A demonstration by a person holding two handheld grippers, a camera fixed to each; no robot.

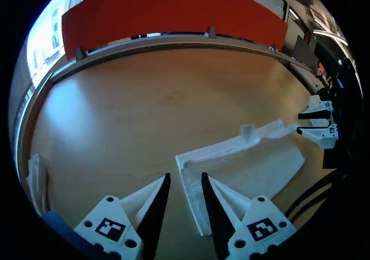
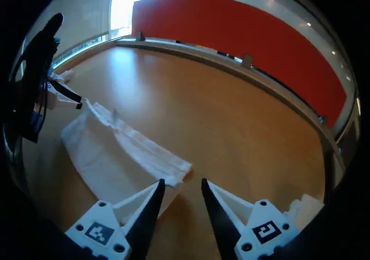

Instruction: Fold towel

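Note:
A white towel [image 1: 245, 165] lies on the wooden table [image 1: 138, 98], folded over into a thick strip along its far edge. My left gripper [image 1: 185, 176] is open, its fingertips just short of the towel's near corner, with nothing between them. In the left gripper view, the right gripper [image 1: 299, 123] hovers open at the towel's other end. In the right gripper view, the towel [image 2: 111, 153] runs away to the left, and my right gripper [image 2: 182, 181] stands open just behind its corner. The left gripper [image 2: 76, 102] is at the far end there.
A long orange-red panel [image 1: 175, 15] stands behind the table's raised back rail [image 1: 185, 41]. A second pile of white cloth [image 1: 34, 176] lies at the table's edge, also seen as white cloth [image 2: 305, 209] in the right gripper view. Bright windows [image 2: 138, 1] lie beyond.

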